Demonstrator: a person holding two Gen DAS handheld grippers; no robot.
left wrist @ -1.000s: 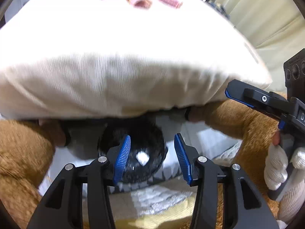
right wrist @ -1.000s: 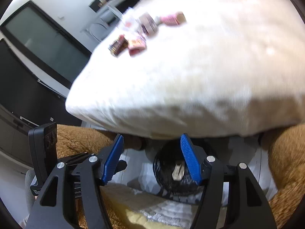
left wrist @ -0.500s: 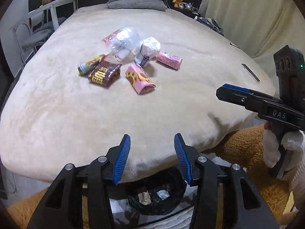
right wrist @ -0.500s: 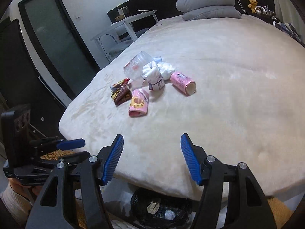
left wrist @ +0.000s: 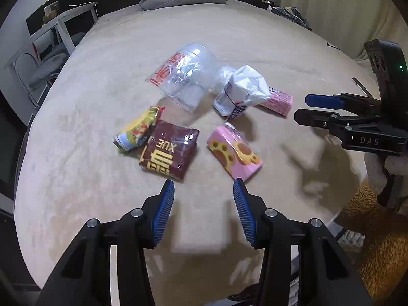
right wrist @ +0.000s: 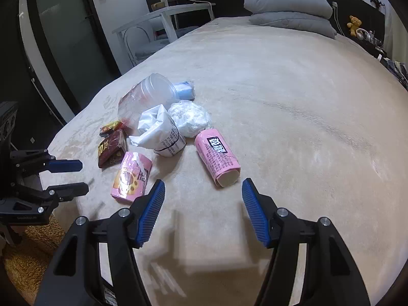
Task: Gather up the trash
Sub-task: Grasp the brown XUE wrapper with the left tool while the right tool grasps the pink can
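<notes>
Beige bedding (left wrist: 229,38) on the bed carries the trash in a loose heap. The left gripper (left wrist: 204,191) hovers empty, jaws partly apart and opening, with the maroon packet (left wrist: 169,150) at eleven o'clock and the pink paw-print packet (left wrist: 234,153) at one o'clock of it. The right gripper (right wrist: 201,191) is empty too, jaws moderately wide, the pink roll (right wrist: 216,158) just ahead. Risks: soft fabric may get pinched along with a wrapper, the clear cup (left wrist: 188,76) could crush or roll, and the two grippers may collide.
</notes>
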